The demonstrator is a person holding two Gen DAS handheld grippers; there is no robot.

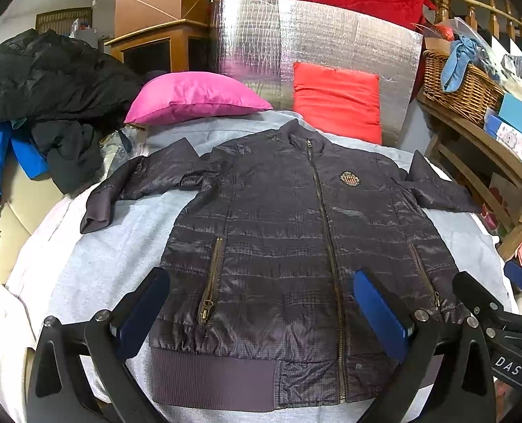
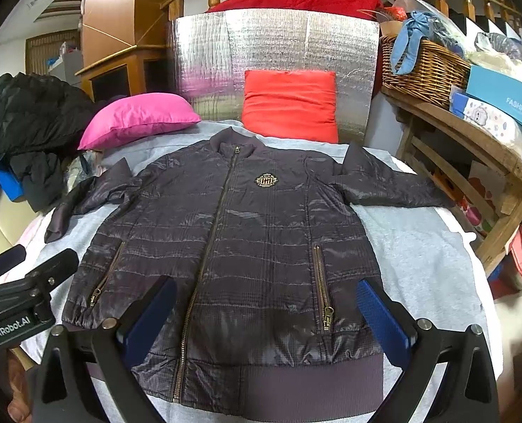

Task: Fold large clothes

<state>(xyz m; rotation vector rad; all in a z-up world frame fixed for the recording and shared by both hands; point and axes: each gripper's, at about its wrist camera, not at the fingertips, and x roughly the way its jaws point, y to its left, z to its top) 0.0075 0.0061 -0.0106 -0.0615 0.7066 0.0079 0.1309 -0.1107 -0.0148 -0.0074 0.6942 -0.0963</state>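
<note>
A dark grey-purple quilted jacket (image 1: 278, 218) lies flat and front up on a light grey blanket (image 1: 120, 246), zipped, with both sleeves spread outward. Its ribbed hem (image 1: 211, 380) is nearest me. My left gripper (image 1: 259, 278) hangs open over the jacket's lower left half, with nothing between its blue pads (image 1: 377, 313). In the right wrist view the same jacket (image 2: 254, 232) fills the middle. My right gripper (image 2: 266, 283) hangs open above its lower right half, holding nothing. Each gripper shows at the edge of the other's view, the right gripper (image 1: 490, 275) and the left gripper (image 2: 44, 255).
A pink pillow (image 1: 194, 97) and a red cushion (image 1: 338, 100) lie beyond the collar, against a silver foil panel (image 1: 317, 35). Dark and blue clothes (image 1: 46, 81) are piled at the left. A wooden shelf (image 2: 472, 130) with a wicker basket (image 2: 423, 70) and boxes stands close on the right.
</note>
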